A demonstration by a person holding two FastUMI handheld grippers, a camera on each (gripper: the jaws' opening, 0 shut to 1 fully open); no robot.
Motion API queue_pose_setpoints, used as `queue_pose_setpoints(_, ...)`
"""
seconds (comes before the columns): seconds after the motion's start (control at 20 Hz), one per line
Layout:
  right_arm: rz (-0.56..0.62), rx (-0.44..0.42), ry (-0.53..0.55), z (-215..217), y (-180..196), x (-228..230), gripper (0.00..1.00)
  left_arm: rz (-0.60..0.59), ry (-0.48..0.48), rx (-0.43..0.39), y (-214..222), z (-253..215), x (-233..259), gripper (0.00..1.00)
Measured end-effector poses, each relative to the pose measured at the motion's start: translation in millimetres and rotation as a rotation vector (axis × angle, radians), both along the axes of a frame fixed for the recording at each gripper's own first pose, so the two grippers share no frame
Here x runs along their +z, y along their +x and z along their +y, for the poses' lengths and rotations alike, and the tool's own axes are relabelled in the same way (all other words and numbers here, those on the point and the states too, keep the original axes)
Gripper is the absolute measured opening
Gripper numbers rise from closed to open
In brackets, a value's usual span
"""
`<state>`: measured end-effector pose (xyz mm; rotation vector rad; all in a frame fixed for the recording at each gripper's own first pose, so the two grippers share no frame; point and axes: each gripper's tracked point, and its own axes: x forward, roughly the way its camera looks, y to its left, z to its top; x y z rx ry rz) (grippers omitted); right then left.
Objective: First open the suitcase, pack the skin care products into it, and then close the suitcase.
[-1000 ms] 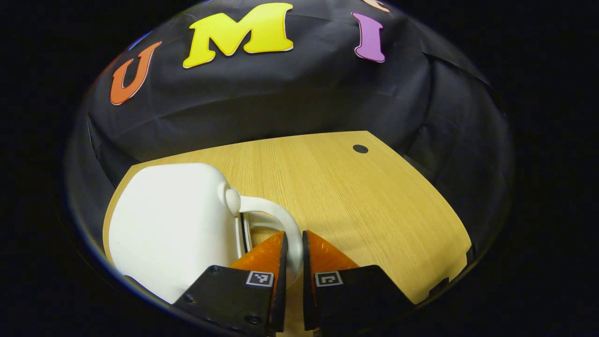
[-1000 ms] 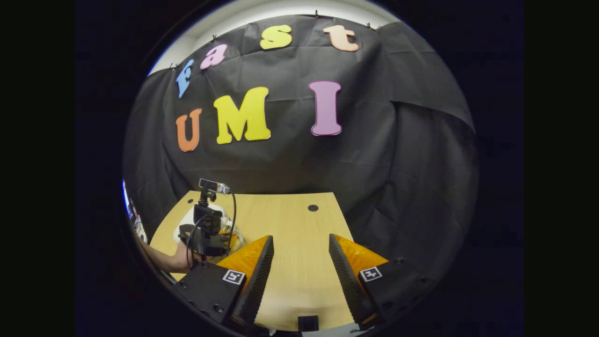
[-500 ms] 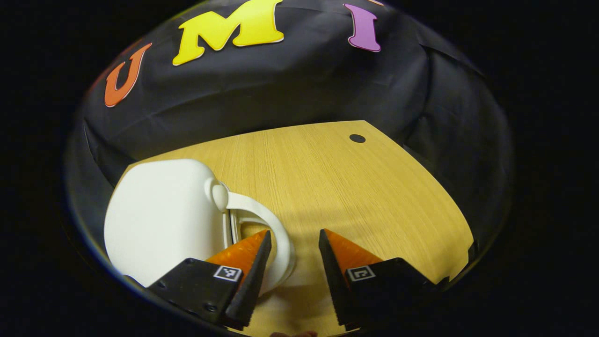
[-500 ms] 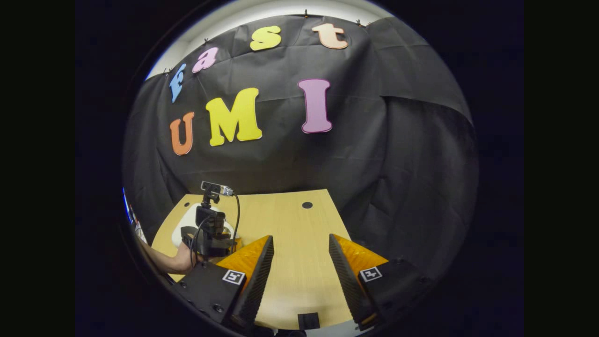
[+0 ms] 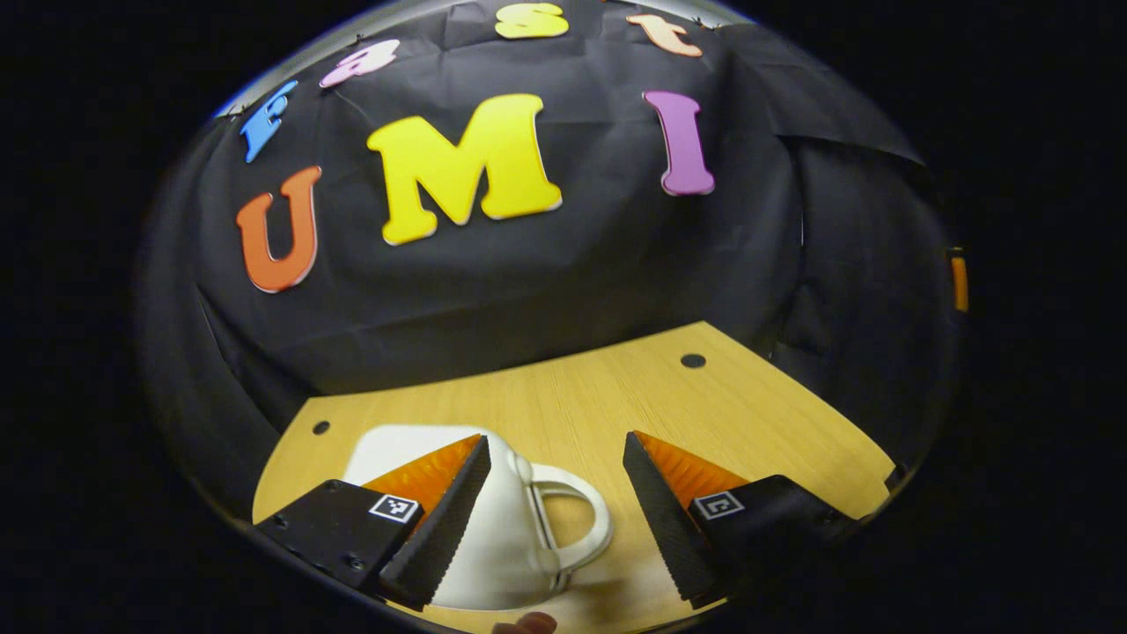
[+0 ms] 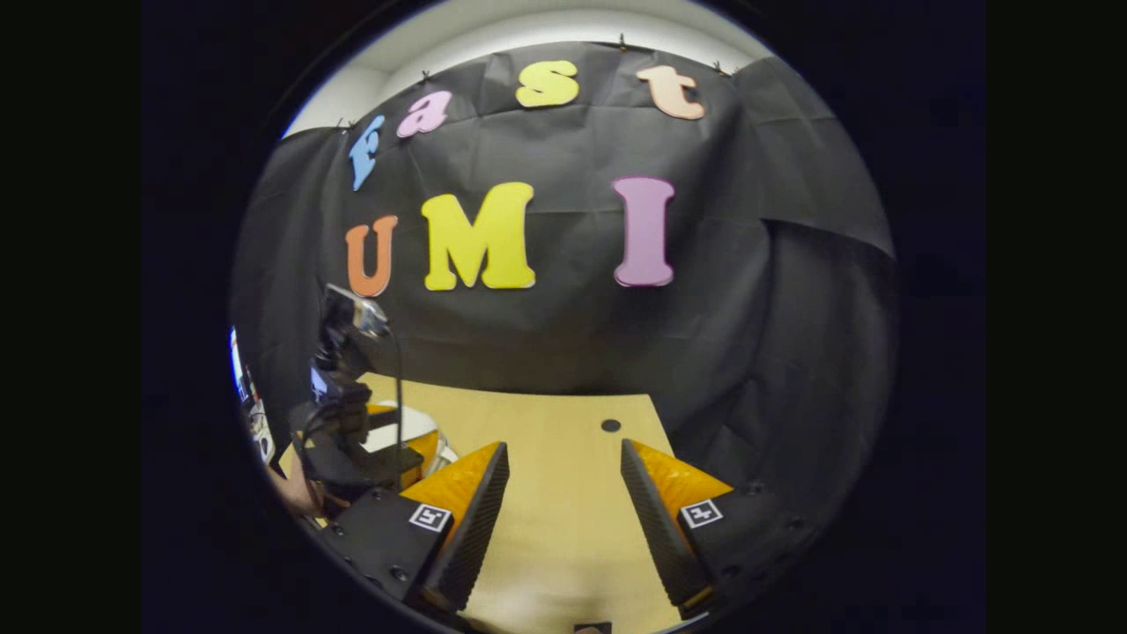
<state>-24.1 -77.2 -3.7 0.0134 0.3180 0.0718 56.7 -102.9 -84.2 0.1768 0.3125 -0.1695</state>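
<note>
I see the white suitcase (image 5: 493,537) closed at six o'clock; my left gripper (image 5: 555,515) and right gripper (image 6: 563,519) gape wide, empty. I judge packing finished.

The table (image 5: 616,396) is seen as pale wood-grain laminate, smooth with a soft sheen. The white suitcase (image 5: 502,537) looks like hard moulded plastic, smooth and semi-matt, handle included. Matt, creased cloth is seen on the booth wall (image 6: 546,343).

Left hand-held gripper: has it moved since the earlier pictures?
Yes. The left hand-held gripper opened off the suitcase handle and drew back up from the table.
</note>
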Motion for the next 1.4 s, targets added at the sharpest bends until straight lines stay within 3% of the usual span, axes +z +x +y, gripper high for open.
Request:
queue_pose_setpoints(0.25,-0.181,0.081,-0.013,63,38,59,0.78,-0.221,-0.123,0.108,-12,51,105,0.96)
queue_pose_setpoints(0.45,-0.308,0.044,0.020,87,50,96,0.79,-0.295,-0.214,0.174,-25,90,154,0.97)
queue_pose_setpoints(0.6,-0.349,-0.007,0.025,90,49,103,0.79,-0.318,-0.252,0.217,-33,106,166,0.96)
queue_pose_setpoints(0.8,-0.316,-0.031,0.025,97,46,90,0.79,-0.323,-0.249,0.222,-40,114,161,0.98)
queue_pose_setpoints(1.2,-0.288,-0.040,0.033,101,37,80,0.79,-0.304,-0.231,0.168,-48,100,157,0.98)
queue_pose_setpoints(1.4,-0.276,-0.017,0.037,106,36,77,0.79,-0.270,-0.265,0.132,-49,88,149,0.97)
